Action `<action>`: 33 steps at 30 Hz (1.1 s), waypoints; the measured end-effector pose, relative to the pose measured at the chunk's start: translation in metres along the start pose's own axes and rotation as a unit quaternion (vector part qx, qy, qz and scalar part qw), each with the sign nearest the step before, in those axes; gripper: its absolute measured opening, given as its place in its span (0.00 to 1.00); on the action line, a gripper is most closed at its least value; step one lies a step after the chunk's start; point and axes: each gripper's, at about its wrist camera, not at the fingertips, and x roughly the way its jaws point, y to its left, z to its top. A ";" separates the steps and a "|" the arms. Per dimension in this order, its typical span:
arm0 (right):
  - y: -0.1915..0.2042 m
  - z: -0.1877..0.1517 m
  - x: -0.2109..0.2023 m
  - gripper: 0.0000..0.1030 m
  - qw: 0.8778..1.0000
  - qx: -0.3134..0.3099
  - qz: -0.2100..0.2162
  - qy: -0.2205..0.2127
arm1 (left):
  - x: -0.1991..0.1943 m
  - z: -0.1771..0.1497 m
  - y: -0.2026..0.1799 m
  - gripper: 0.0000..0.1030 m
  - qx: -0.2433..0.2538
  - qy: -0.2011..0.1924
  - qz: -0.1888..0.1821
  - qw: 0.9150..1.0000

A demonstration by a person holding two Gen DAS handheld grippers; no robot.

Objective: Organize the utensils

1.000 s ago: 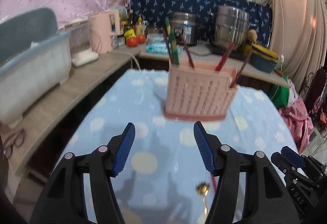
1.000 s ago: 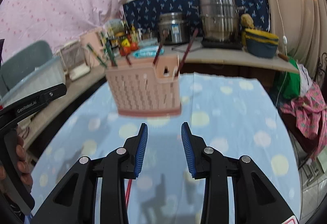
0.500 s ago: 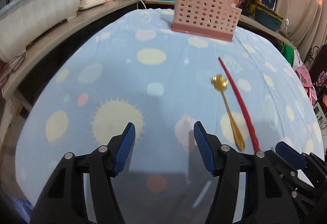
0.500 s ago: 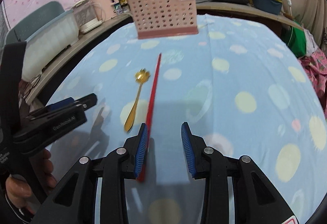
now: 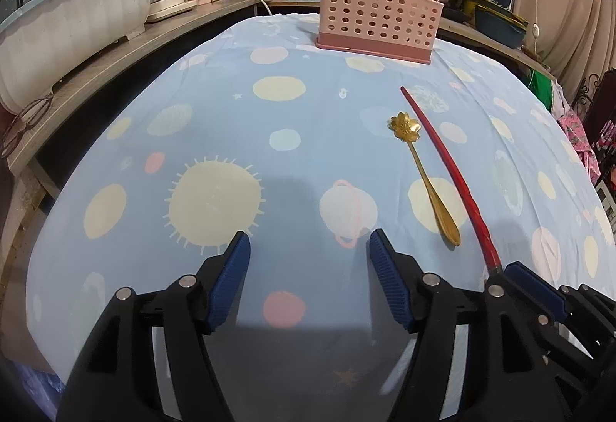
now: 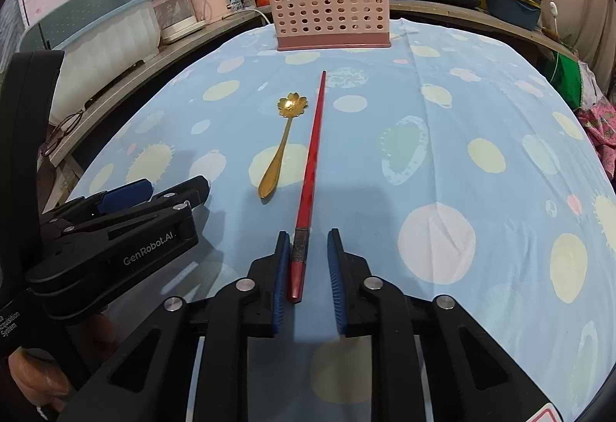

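Holding chopsticks: pink caddy (image 6: pixel 330 4) | right tongs (image 6: pixel 308 264) parted astride red chopstick (image 6: pixel 312 160) | left tongs (image 5: pixel 310 281) released

Matt printed cloth (image 6: pixel 462 114) covers the table, bearing a shiny gold metal spoon (image 6: pixel 283 144), a glossy red chopstick (image 6: pixel 313 152) and a perforated matt pink plastic basket (image 6: pixel 331 6).

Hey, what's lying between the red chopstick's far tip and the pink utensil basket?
Nothing but bare blue dotted tablecloth: in the right wrist view, the red chopstick ends short of the pink utensil basket.
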 end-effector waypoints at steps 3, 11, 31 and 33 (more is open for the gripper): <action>-0.003 0.000 0.000 0.09 1.000 0.004 0.000 -0.001 | 0.000 0.000 0.000 0.60 0.000 0.001 0.000 1.000; -0.015 0.001 -0.004 0.07 1.000 0.017 -0.012 -0.007 | -0.003 0.002 -0.008 0.60 -0.001 0.009 -0.024 1.000; -0.050 0.005 -0.004 0.07 0.998 0.064 -0.013 -0.003 | 0.016 0.022 -0.053 0.58 -0.005 0.041 -0.075 0.996; -0.050 0.004 -0.004 0.07 0.998 0.064 -0.013 -0.003 | 0.015 0.020 -0.057 0.50 0.006 0.034 -0.067 0.997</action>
